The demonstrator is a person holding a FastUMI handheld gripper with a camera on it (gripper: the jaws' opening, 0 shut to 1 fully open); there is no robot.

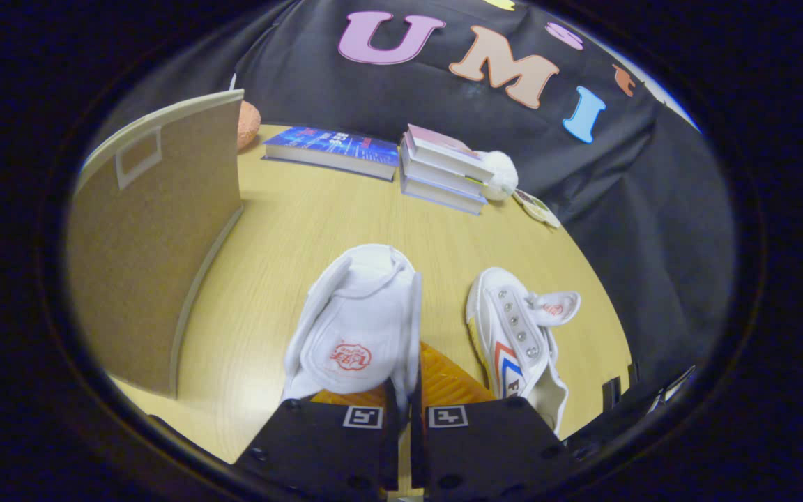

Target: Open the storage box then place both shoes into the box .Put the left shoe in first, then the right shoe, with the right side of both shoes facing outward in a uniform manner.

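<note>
My gripper (405, 401) is shut on the side wall of a white canvas shoe (356, 328), with the fabric pinched between the two fingers. This shoe has a red logo on its tongue, and its orange sole (443, 380) shows just right of the fingers. It points away from me over the wooden table (290, 230). A second white shoe (513, 341), with metal eyelets and red and blue stripes, lies on its side on the table to the right of the fingers. The storage box (157, 237) stands to the left, showing a tall brown panel with a pale rim.
Beyond the shoes, at the table's far side, lie a blue book (332, 150) and a stack of books (443, 171) with a white fluffy thing (502, 174) beside it. An orange ball (248, 124) sits behind the box. A small flat item (537, 207) rests near the table's far right edge.
</note>
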